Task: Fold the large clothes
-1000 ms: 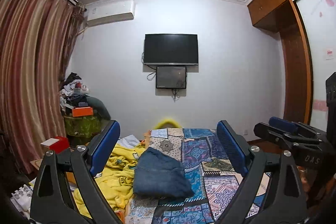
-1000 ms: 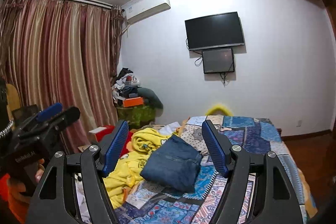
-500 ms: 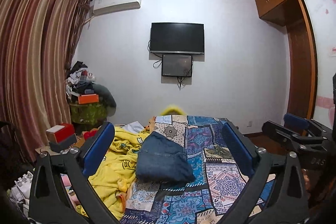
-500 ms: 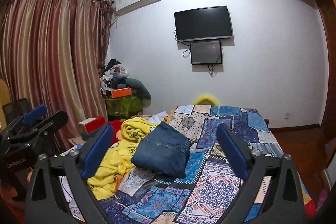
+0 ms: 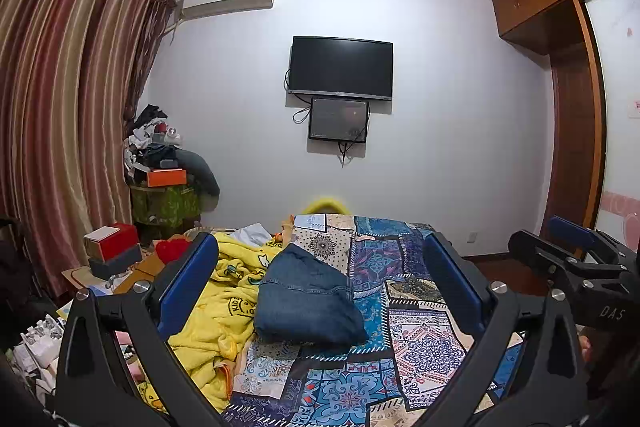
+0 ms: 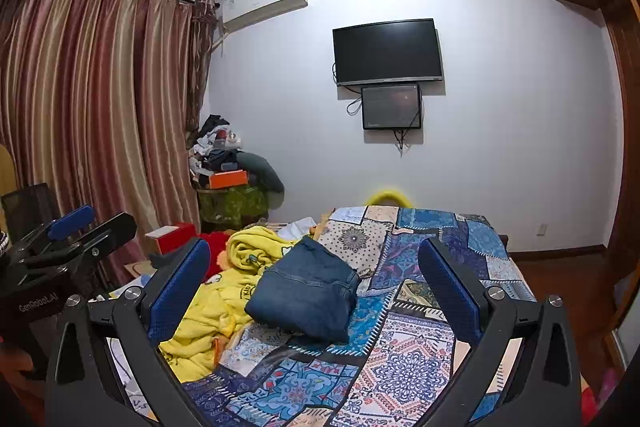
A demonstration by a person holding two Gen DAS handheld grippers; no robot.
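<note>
A folded pair of blue jeans (image 5: pixel 308 303) (image 6: pixel 308 295) lies on the patchwork bedspread (image 5: pixel 420 343) (image 6: pixel 400 359), towards its left side. Touching the jeans on the left is a crumpled yellow printed garment (image 5: pixel 224 295) (image 6: pixel 212 303). My left gripper (image 5: pixel 320 247) is open wide and empty, held above the near end of the bed and short of the jeans. My right gripper (image 6: pixel 314 247) is also open wide with nothing between its blue pads. Each gripper shows at the edge of the other's view: the right one (image 5: pixel 572 255) and the left one (image 6: pixel 76 235).
Striped curtains (image 5: pixel 60 107) hang along the left. A pile of clothes and an orange box (image 5: pixel 166 177) sit on a green-covered stand in the corner. A red box (image 5: pixel 114 237) and clutter lie left of the bed. A wooden wardrobe (image 5: pixel 576 131) stands at the right; a TV (image 5: pixel 340 67) hangs ahead.
Both grippers' jaws have spread wider, the right one most. Both views have tilted a little, with more of the bedspread showing. The jeans and the yellow garment have not moved.
</note>
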